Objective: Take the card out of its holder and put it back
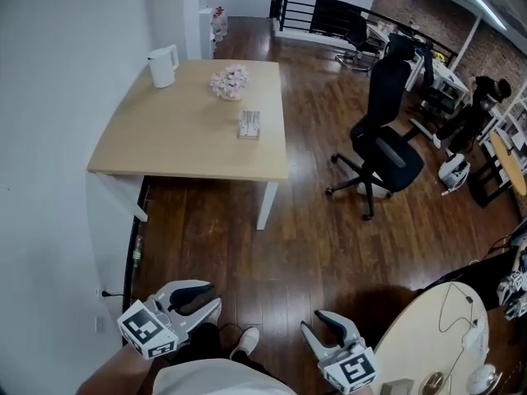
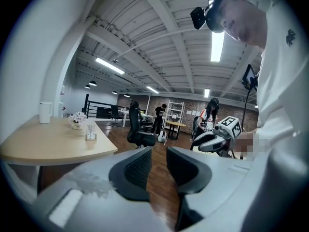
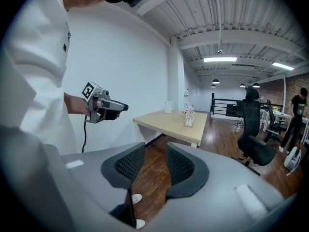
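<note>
1. Head view: I hold my left gripper (image 1: pixel 206 296) low at the lower left of the frame, cube toward me and jaws pointing up and to the right over the wooden floor (image 1: pixel 288 245). My right gripper (image 1: pixel 313 321) sits at the lower centre-right, jaws pointing up and to the left. Both are well apart from the table (image 1: pixel 165 146) in the upper left. The card holder (image 1: pixel 249 123) stands there near the table's right edge, just below the flowers (image 1: pixel 230 82). It looks to have its card in it.
2. Left gripper view: my jaws stand apart with a modest gap and only floor shows between them. The card holder is small at the left middle of the frame, on the tabletop. My right gripper shows at the right middle.
3. Right gripper view: these jaws are also parted, with nothing between them but floor. The card holder stands far off at the frame's centre. My left gripper shows at the left middle, held level in my hand (image 3: pixel 86 111).
</note>
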Available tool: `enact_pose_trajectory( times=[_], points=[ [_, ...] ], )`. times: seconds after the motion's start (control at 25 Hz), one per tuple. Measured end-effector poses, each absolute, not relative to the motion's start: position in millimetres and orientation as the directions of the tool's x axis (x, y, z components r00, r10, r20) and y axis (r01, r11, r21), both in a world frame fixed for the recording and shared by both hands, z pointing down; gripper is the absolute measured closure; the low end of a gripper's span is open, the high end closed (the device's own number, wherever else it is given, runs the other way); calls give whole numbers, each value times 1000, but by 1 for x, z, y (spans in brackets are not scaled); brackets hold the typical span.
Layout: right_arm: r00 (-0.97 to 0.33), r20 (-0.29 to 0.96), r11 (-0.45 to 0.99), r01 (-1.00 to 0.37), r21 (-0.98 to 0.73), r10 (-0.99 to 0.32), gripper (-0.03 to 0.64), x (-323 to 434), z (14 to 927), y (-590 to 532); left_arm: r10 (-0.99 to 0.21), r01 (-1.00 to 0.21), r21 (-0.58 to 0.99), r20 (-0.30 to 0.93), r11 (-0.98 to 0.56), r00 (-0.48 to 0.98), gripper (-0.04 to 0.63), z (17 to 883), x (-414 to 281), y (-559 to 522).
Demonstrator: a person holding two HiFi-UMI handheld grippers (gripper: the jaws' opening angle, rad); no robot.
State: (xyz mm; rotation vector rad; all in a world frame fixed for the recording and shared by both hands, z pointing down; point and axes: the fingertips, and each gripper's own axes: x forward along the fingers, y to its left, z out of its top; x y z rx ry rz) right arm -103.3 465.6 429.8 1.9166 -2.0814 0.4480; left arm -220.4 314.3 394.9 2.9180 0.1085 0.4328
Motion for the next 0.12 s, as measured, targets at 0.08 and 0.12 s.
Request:
enact_pose_trajectory(
  times=[0.08, 0.12],
  points=[
    [-92, 397, 82, -996, -42, -913, 476, -106, 431, 477, 106, 49, 200, 286, -979, 952, 489, 392, -221, 324],
    [-95, 393, 86, -995, -40, -915, 479, -107, 431, 482, 110, 52, 200, 288, -978, 951, 489, 391, -221, 329]
  ],
)
